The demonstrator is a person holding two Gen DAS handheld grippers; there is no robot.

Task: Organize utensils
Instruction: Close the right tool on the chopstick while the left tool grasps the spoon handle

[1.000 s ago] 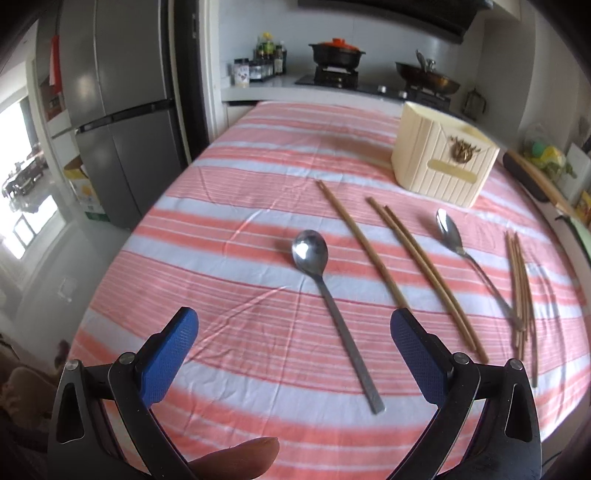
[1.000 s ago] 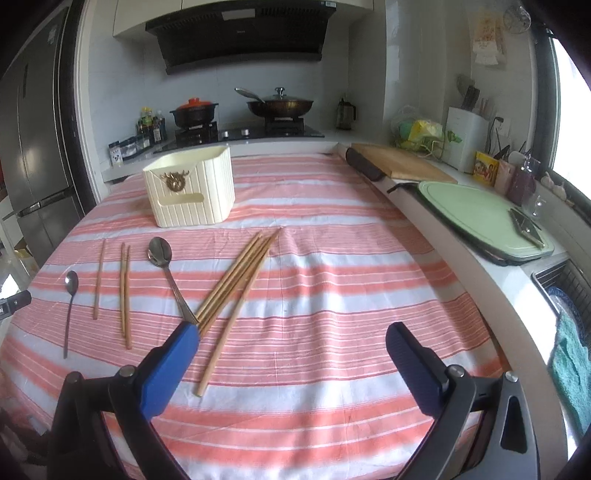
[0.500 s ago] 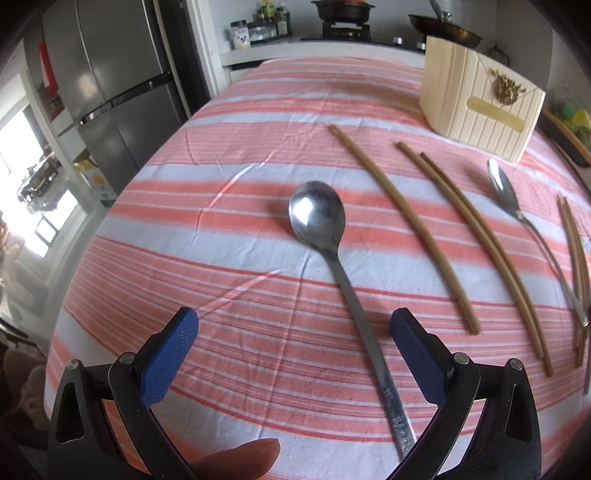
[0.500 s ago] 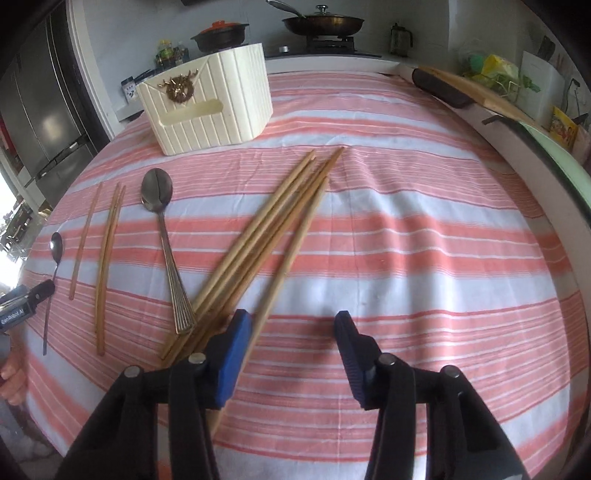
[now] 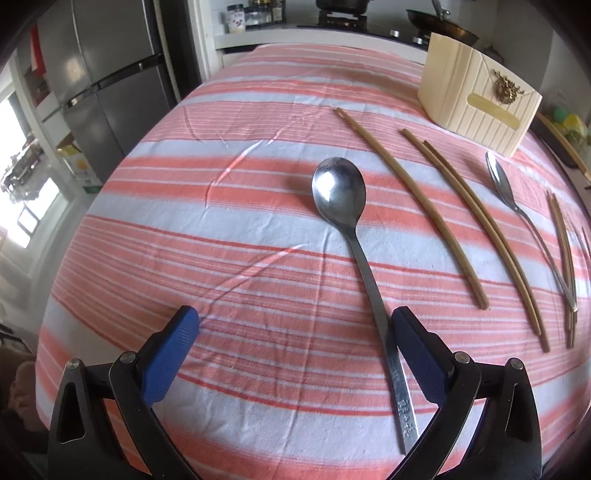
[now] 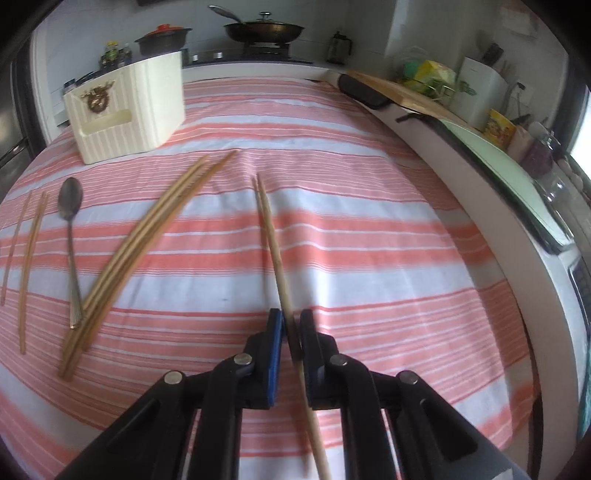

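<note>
My left gripper (image 5: pixel 293 325) is open low over the striped tablecloth; a steel spoon (image 5: pixel 340 192) lies bowl-away, its handle running just inside the right finger. Chopsticks (image 5: pixel 413 199) and a second spoon (image 5: pixel 498 181) lie to its right, before the cream utensil holder (image 5: pixel 476 96). My right gripper (image 6: pixel 291 328) is shut on a pale wooden chopstick (image 6: pixel 271 236) and holds it pointing away over the cloth. A bundle of chopsticks (image 6: pixel 147 236), a spoon (image 6: pixel 70 199) and the holder (image 6: pixel 125 110) lie to its left.
The table's right edge meets a counter (image 6: pixel 480 173) with a cutting board, bottles and boxes. A stove with pots (image 6: pixel 262 31) stands behind the table. A fridge (image 5: pixel 107 81) stands at the far left, past the table's left edge.
My right gripper has closed on one chopstick and lifted it away from the bundle. My left gripper has moved lower and closer to the near spoon, still open.
</note>
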